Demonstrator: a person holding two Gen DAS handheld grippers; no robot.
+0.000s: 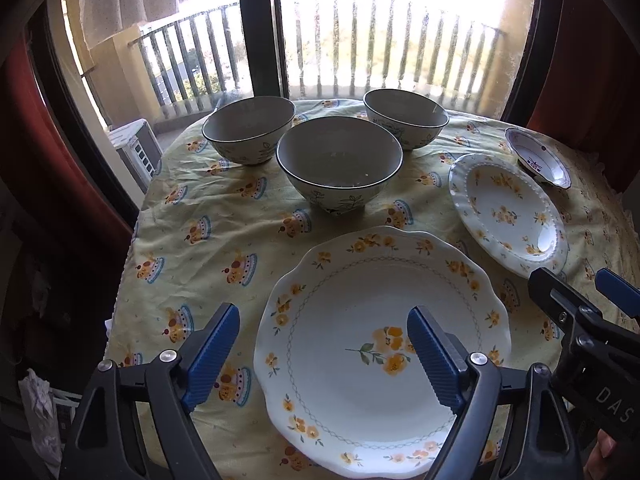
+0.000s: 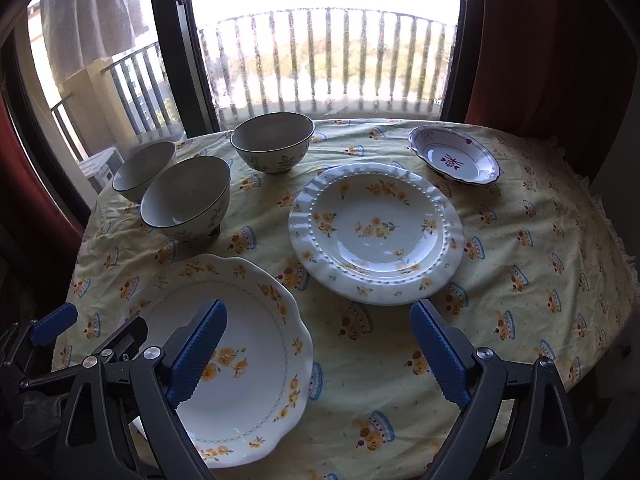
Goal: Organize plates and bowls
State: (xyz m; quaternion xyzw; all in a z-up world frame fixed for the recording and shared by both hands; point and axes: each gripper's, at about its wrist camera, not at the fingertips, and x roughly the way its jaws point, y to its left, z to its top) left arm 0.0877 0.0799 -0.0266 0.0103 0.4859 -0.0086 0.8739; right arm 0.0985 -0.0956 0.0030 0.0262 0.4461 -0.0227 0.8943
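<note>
Ribbed blue pads spread wide, the left gripper (image 1: 324, 352) hovers empty above a glossy scalloped plate (image 1: 380, 344) with yellow flowers on a round table. At its 3 o'clock, the right gripper (image 2: 318, 354) hangs equally wide over wrinkled, cupcake-printed yellow tablecloth (image 2: 520, 320), gripping nothing. Toward 12 o'clock from the right gripper lies a beaded, fluted plate (image 2: 376, 232); a small purple-patterned dish (image 2: 454, 160) sits at 1 o'clock. Three dark-rimmed ceramic bowls (image 1: 339, 164) cluster at 11 o'clock.
</note>
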